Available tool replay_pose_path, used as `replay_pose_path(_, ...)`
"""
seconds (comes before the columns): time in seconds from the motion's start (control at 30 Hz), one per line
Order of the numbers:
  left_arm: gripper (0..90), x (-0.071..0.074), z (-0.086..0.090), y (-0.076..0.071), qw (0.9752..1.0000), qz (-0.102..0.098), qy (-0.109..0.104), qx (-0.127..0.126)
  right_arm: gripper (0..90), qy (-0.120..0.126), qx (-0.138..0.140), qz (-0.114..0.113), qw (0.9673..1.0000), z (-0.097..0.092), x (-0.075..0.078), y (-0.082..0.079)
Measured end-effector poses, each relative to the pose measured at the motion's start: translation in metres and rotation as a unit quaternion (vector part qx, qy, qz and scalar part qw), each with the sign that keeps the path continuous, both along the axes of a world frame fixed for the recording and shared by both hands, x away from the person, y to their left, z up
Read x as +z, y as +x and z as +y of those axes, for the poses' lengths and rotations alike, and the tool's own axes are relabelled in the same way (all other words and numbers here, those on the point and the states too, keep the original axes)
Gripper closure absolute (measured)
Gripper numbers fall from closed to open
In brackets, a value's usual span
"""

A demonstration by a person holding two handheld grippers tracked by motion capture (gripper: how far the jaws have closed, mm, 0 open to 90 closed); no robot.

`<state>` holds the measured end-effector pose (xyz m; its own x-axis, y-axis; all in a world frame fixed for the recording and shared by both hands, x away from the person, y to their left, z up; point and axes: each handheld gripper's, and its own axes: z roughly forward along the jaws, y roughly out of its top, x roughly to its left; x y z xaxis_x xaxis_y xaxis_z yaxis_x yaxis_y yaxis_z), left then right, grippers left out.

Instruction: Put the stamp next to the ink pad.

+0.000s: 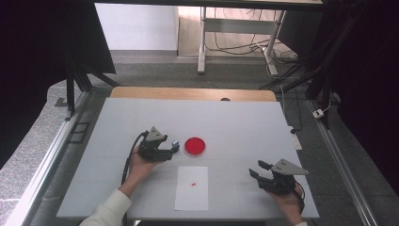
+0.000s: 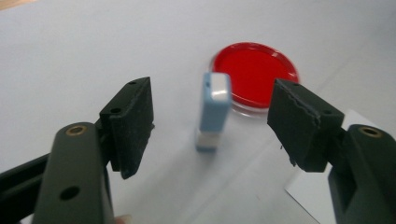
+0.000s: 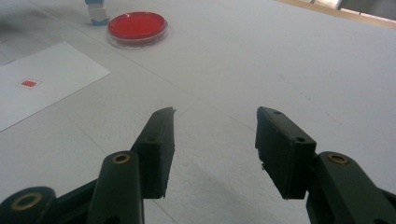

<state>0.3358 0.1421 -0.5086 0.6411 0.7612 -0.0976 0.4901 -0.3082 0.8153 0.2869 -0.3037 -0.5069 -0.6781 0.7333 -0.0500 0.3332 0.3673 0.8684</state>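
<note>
On a white desk (image 1: 141,117), a blue stamp (image 2: 214,109) stands untouched between the left tool's (image 2: 210,119) wide jaws; the right tool (image 3: 215,149) gapes empty.

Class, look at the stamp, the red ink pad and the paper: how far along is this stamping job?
Done: the paper bears a red mark. In hand: the stamp stands upright beside the ink pad, between the left hand-held gripper's open jaws, untouched. The right hand-held gripper waits open. Left: apparently only withdrawing.
</note>
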Motion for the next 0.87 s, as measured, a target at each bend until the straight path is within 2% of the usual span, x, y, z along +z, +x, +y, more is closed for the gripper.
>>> replay_pose_path(0.2,30.4,0.008,0.016,-0.033,0.9997,-0.007,0.003,-0.024,46.5,-0.003,0.008,0.007,0.9999,-0.003,-0.002,0.004)
replay_pose_path(0.5,30.4,0.004,0.035,-0.071,0.9997,0.003,-0.002,-0.025,46.5,-0.01,0.019,0.0,0.9998,-0.002,-0.001,0.005)
replay_pose_path(0.67,30.7,0.001,0.042,-0.081,0.9997,0.011,-0.001,-0.022,46.5,-0.01,0.023,-0.005,0.9997,-0.002,0.0,0.004)
replay_pose_path(0.87,30.7,0.0,0.045,-0.082,0.9997,0.012,-0.001,-0.021,46.4,-0.011,0.025,-0.006,0.9996,-0.001,0.0,0.005)
